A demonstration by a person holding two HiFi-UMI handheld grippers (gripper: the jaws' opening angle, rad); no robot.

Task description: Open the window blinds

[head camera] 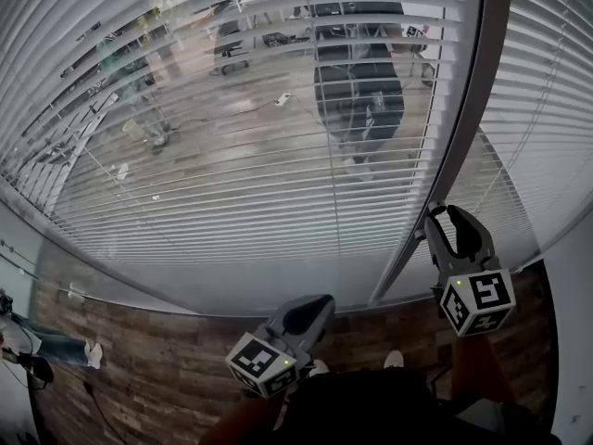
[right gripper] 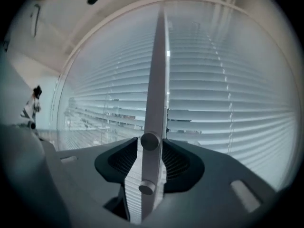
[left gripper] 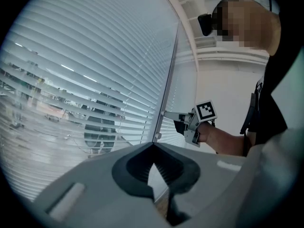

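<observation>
White slatted window blinds [head camera: 232, 156] fill the glass ahead, and I can see through the gaps between their slats. A grey vertical frame post [head camera: 463, 146] divides two panes. My right gripper [head camera: 437, 213] reaches up to this post. In the right gripper view the post [right gripper: 156, 80] runs between the jaws, and a small round knob [right gripper: 150, 141] sits at the fingertips, which close in on it. A second knob [right gripper: 146, 187] lies lower on the post. My left gripper [head camera: 315, 306] hangs low near my body, shut and holding nothing. The left gripper view shows the right gripper [left gripper: 165, 113] touching the post.
Behind the glass are an office chair [head camera: 357, 72] and a wooden floor [head camera: 232, 146]. A window sill [head camera: 232, 281] runs below the blinds. Dark wood flooring [head camera: 139, 360] lies at my feet. A cord [head camera: 334, 156] hangs down the blinds.
</observation>
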